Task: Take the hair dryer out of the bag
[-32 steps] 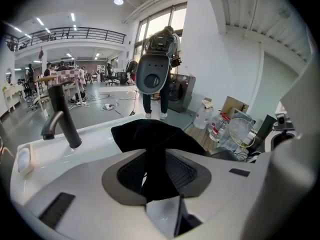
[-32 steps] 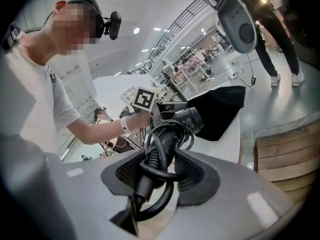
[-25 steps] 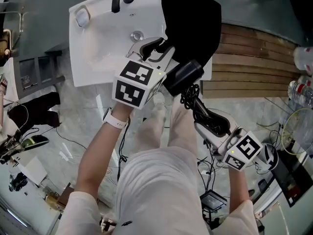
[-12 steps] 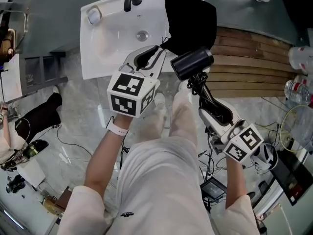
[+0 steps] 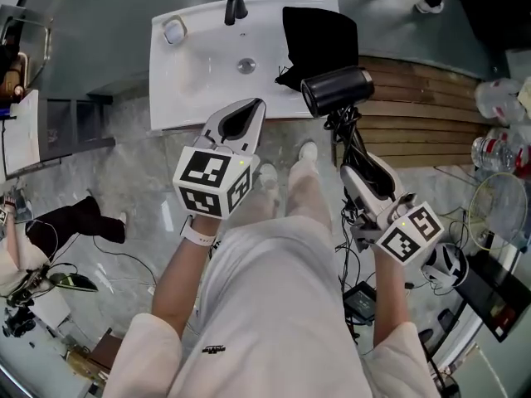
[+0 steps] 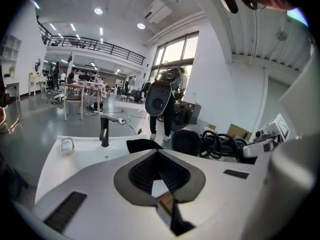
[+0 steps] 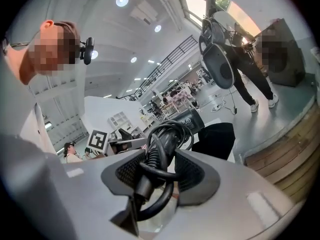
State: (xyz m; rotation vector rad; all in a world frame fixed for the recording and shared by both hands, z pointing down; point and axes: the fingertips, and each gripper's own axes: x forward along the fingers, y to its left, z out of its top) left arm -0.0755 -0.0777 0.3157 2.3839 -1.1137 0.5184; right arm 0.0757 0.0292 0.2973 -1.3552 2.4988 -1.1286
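Head view: the hair dryer hangs clear of the bag, its barrel crosswise at the near edge of the white basin. The black bag lies on the basin top at 11 o'clock from the dryer. The right gripper sits at 5 o'clock from the barrel, clamped on the handle and its coiled cord. That forearm comes up from 6 o'clock and the jaws point toward 11 o'clock. The left gripper is at 8 o'clock from the dryer, apart from it, with its jaws pressed together. Its forearm rises from 7 o'clock and points toward 1 o'clock.

Left gripper view: the left gripper has its pads meeting, with nothing between them. The dryer's round grille shows at 1 o'clock beyond the tips and the bag at 11 o'clock. The faucet stands further left.

Right gripper view: the right gripper stands fairly wide, its pads bearing on the cord loops and the handle. The barrel is at 1 o'clock past the tips, the bag behind it.
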